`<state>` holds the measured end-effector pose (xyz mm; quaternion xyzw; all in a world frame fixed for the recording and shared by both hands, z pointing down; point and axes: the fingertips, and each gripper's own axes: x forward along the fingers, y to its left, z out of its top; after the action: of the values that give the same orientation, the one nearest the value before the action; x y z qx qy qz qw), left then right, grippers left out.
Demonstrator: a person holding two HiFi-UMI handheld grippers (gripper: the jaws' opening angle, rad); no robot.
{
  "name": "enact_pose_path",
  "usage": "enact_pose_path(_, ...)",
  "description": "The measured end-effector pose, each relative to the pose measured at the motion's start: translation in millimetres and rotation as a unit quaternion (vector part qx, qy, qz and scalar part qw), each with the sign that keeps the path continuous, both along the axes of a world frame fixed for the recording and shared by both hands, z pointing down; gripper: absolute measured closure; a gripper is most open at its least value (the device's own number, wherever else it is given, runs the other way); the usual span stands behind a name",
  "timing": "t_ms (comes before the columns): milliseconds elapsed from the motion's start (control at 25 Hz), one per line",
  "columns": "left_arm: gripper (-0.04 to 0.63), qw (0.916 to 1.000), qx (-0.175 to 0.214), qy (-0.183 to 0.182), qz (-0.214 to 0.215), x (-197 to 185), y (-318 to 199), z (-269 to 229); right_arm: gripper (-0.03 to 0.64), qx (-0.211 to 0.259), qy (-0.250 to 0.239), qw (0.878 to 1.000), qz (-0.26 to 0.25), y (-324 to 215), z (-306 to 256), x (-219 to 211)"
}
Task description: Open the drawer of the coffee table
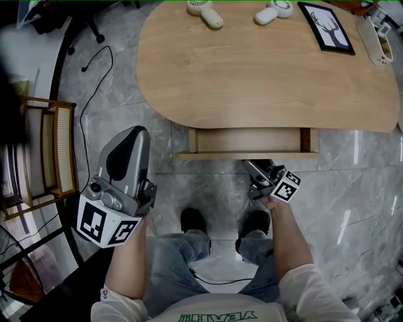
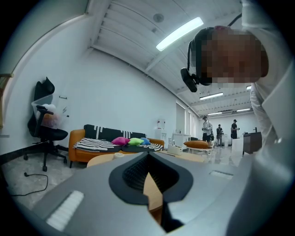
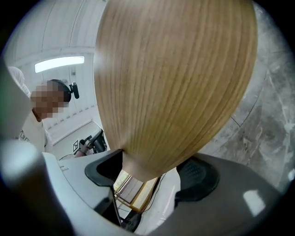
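Right gripper [image 1: 255, 167] pinches drawer [image 1: 220, 155] front lip; lip runs left-right across jaws, pull goes toward person. Left gripper [image 1: 135, 134] pressed together, empty, farther off left.

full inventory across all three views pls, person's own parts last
coffee table: 1, light wood, top of head view.
drawer: 1, light wood, partly out under table's near edge.
handheld fans: 2, white, table's far edge.
picture frame: 1, black, tabletop far right.
oblong case: 1, white, right of frame.
cane chair: 1, wood, floor at left.
cable: 1, black, floor beside chair.
sofa: 1, orange, background of left gripper view.
shoes: 2, black, below drawer.
left tool: 1, grey, shut, empty, left of drawer.
right tool: 1, grey, clamped on drawer front.
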<state>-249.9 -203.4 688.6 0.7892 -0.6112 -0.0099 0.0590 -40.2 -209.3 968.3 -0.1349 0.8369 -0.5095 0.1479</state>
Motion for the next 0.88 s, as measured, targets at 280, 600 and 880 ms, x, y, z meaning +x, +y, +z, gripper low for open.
enact_pose_path(280,0.597,0.9998,-0.011,0.009,0.015,20,8,-7,0.249,-0.024,0.011,0.999,-0.034,58,-2,20)
enact_pose_path(600,0.597,0.999,-0.029,0.012,0.031,34,20,-13,0.245,-0.044,0.027,0.997,-0.059,94,1,28)
enact_pose_path(880,0.597,0.9985,-0.041,0.014,0.035,34,31,-12,0.226,-0.051,0.068,0.993,-0.086,99,20,25)
